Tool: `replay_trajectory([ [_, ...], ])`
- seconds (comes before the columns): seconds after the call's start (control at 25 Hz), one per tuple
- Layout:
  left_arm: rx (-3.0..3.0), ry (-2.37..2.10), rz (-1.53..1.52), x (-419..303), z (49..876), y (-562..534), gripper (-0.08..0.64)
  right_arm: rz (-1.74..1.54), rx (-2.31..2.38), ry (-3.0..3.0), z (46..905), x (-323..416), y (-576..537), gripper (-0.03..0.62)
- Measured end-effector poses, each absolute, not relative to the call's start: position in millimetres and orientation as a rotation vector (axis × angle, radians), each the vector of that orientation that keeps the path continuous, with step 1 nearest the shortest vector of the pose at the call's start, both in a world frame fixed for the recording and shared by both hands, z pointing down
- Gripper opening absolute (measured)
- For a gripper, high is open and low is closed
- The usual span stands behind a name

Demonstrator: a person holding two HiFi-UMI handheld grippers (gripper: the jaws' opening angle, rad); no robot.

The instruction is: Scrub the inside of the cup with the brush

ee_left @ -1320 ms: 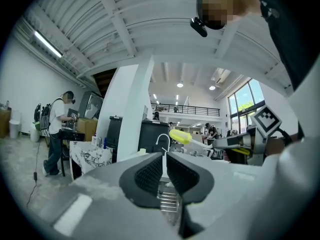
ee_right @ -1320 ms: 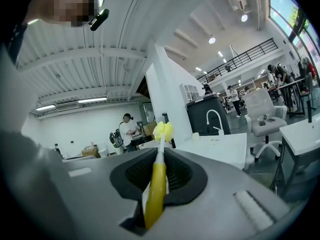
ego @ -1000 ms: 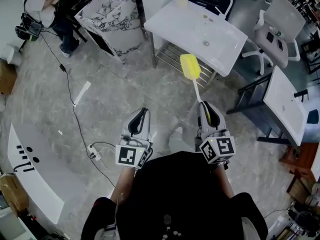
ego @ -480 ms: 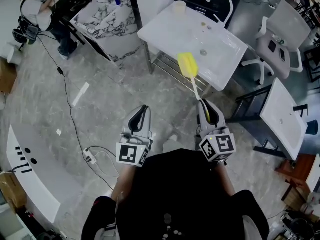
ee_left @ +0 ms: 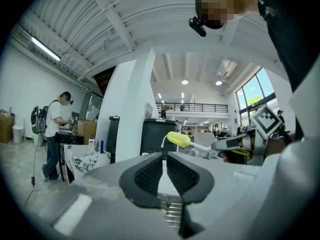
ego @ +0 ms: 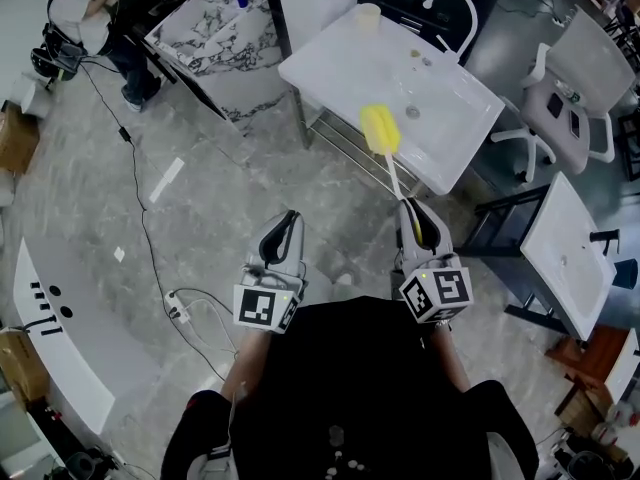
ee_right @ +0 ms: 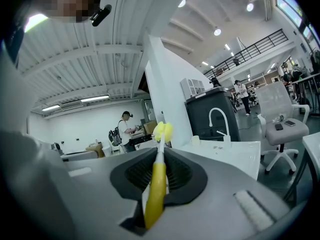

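Head view, looking steeply down: I hold both grippers out in front of me over a grey marbled floor point(ego: 230, 198), short of a white sink table point(ego: 340, 63). My right gripper point(ego: 412, 208) is clamped on the yellow handle of the brush point(ego: 380, 130). Its white stem and yellow sponge head point toward that table. The cup point(ego: 367, 15), pale and upright, stands at the table's far corner, well apart from the brush. My left gripper point(ego: 284, 220) carries nothing. Left gripper view: its jaws sit almost together, with only a thin slit between them and nothing in it. Right gripper view: the pads point(ee_right: 138, 174) press the handle from both sides.
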State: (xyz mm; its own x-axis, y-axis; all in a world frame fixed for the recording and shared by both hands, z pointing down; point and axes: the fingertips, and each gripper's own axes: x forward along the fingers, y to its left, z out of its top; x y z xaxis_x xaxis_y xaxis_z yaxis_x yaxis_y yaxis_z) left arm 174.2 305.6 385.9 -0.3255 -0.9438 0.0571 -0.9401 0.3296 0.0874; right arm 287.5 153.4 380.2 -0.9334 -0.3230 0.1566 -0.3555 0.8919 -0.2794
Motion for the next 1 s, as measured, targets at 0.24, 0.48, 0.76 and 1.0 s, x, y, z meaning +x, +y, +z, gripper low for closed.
replay_trajectory([
  [0.24,1.769,-2.468,-0.05,163,392,296,0.026,0.463,0.545,-2.937,388,281,145,0.041],
  [0.48,1.807,-2.449,-0.063,136,394,276,0.026,0.446,0.62,-2.921,391,267,124,0.041],
  [0.76,1.839,-2.416,-0.098,75,392,253,0.026,0.44,0.698,-2.903,385,221,109,0.041],
  [1.0,1.927,-2.35,-0.123,16,385,226,0.026,0.426,0.787,-2.887,375,167,96,0.041],
])
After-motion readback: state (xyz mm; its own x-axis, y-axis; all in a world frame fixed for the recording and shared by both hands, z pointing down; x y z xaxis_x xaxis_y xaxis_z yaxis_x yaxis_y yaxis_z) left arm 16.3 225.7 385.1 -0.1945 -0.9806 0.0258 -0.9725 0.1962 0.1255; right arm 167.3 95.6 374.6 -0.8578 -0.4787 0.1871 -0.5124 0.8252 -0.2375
